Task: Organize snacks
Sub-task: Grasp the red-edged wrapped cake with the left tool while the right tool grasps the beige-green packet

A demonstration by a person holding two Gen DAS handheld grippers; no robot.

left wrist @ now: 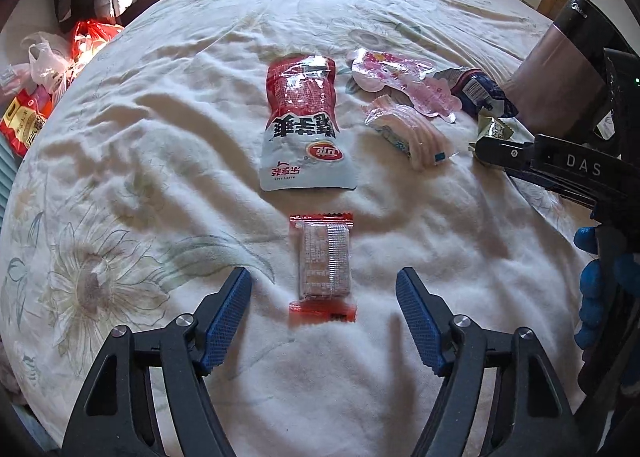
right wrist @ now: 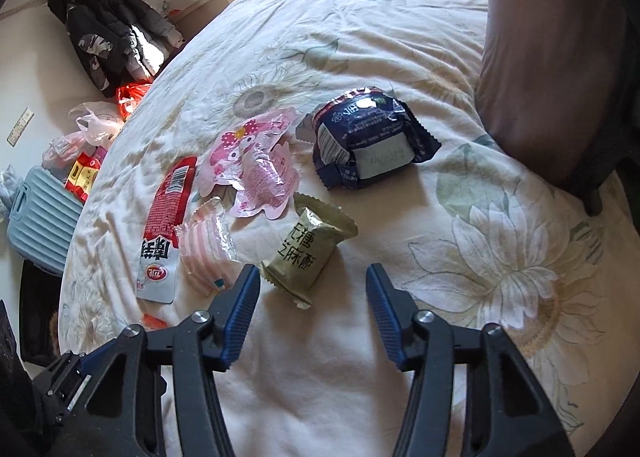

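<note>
Snacks lie on a flowered bedsheet (left wrist: 160, 137). My left gripper (left wrist: 323, 289) is open, its jaws either side of a small red-ended snack pack (left wrist: 323, 269). Beyond it lies a red and white pouch (left wrist: 304, 125), also in the right wrist view (right wrist: 164, 225). My right gripper (right wrist: 312, 281) is open just before an olive green snack packet (right wrist: 308, 253); it also shows in the left wrist view (left wrist: 560, 165). A pink striped packet (right wrist: 208, 249), a pink cartoon pouch (right wrist: 256, 169) and a dark blue packet (right wrist: 368, 145) lie around it.
A brown cushion (right wrist: 544, 57) stands at the bed's right side. Off the left edge of the bed are jackets (right wrist: 108, 37), plastic bags (right wrist: 92, 125) and a light blue suitcase (right wrist: 40, 217) on the floor.
</note>
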